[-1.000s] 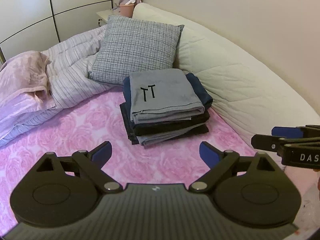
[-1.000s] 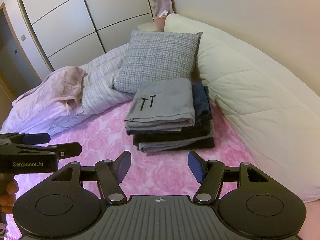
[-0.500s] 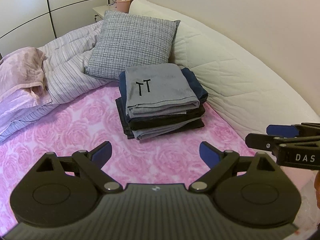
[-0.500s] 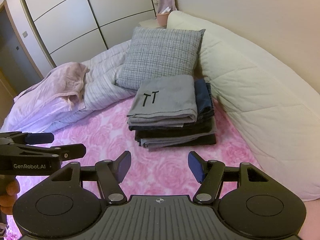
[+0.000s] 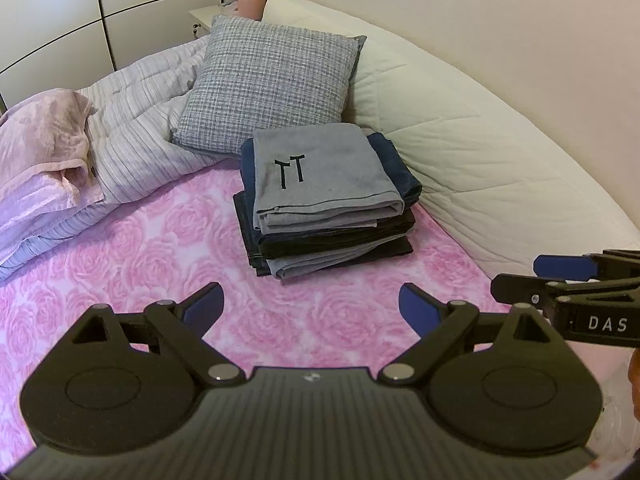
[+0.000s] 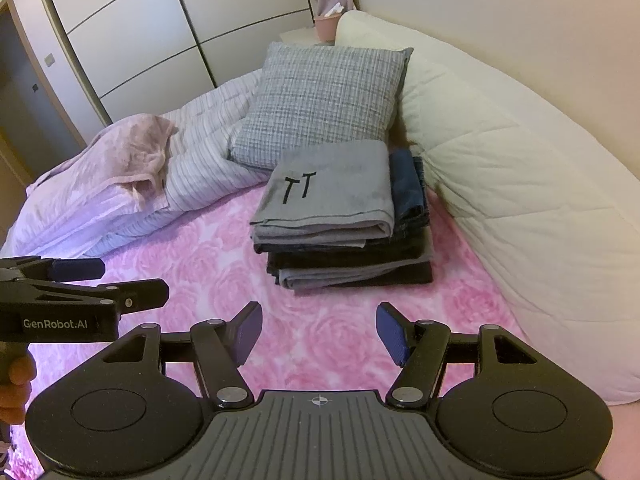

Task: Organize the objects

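A stack of folded clothes (image 5: pixel 326 204) (image 6: pixel 344 216) lies on the pink rose-patterned bed sheet (image 5: pixel 132 256) (image 6: pixel 224 264). On top is a grey folded piece (image 5: pixel 320 172) (image 6: pixel 332 194) with a black "TT" mark; dark blue and black pieces lie under it. My left gripper (image 5: pixel 311 310) is open over the sheet, short of the stack, with nothing between its blue pads. My right gripper (image 6: pixel 319 330) is also open and empty, equally short of the stack. Each gripper shows at the edge of the other's view.
A grey checked cushion (image 5: pixel 268 84) (image 6: pixel 324 104) leans behind the stack. A cream quilted bolster (image 5: pixel 480 148) (image 6: pixel 520 184) runs along the wall on the right. A striped duvet (image 5: pixel 136 128) and pink blanket (image 5: pixel 44 136) are bunched at left. Wardrobe doors (image 6: pixel 132 36) stand beyond.
Both views shifted slightly, so the stack sits a little differently in each frame. Both grippers stay open and empty; the clothes have not moved.
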